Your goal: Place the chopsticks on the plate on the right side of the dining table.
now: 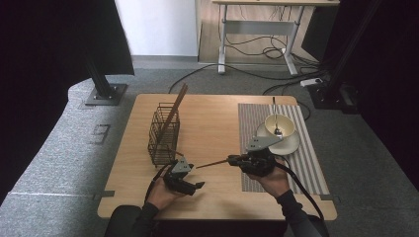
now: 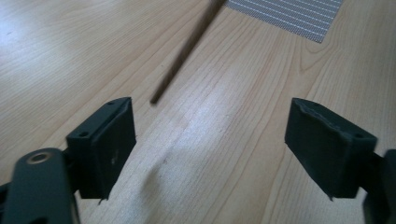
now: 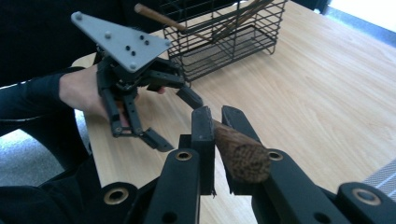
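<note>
Chopstick being pinched at its thick end by the right claw, tip pointing at the left claw.

Right claw is pressing shut on the chopstick, holding it clear above the surface, long axis running roughly level from right hand toward left. Left claw is sitting spread wide, holding nothing, just beside and below the free tip. Looks like a handover or a drop into the wire basket, which is already holding more sticks; left hand is the nearer one to it. Bowl with a spoon is sitting on a plate on the striped mat, behind the right hand.
</note>
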A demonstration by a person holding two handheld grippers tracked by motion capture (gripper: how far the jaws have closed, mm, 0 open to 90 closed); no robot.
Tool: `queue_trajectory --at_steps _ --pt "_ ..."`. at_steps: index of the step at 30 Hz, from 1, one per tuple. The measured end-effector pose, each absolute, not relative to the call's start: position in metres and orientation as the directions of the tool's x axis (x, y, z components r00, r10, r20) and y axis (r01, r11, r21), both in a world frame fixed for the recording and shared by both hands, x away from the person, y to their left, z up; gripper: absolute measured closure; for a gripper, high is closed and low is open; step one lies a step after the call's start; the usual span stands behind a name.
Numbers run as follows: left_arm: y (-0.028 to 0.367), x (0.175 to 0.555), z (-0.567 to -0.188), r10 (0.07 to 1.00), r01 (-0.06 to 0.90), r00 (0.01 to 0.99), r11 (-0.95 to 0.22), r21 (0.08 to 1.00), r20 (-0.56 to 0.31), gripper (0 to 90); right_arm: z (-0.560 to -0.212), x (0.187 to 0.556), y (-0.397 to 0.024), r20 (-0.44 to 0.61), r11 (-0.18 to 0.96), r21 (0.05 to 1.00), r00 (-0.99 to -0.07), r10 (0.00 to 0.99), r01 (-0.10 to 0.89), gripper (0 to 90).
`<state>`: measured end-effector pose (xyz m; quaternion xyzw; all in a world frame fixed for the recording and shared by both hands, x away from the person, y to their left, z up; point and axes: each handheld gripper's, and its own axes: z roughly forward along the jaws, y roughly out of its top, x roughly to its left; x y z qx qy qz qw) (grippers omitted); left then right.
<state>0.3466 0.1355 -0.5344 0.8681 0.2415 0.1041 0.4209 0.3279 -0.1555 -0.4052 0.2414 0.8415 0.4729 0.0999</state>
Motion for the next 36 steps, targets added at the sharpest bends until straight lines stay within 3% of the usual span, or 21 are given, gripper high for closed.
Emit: queue_trajectory --at_steps 14,23,36 --pt "0.133 0.347 -0.530 0.455 0.281 0.890 -0.513 0.811 -0.021 45.8 -0.422 0.318 -0.144 0.092 0.448 0.834 -0.882 0.461 0.322 83.0" --pt "0.133 0.344 -0.528 0.422 0.240 0.906 -0.527 0.815 0.006 72.3 -0.424 0.318 -0.142 0.107 0.449 0.830 -0.885 0.454 0.331 82.9" --pt "0.127 0.339 -0.528 0.360 0.155 0.929 -0.589 0.793 0.086 82.1 -0.425 0.340 -0.149 0.154 0.410 0.821 -0.846 0.511 0.397 74.4"
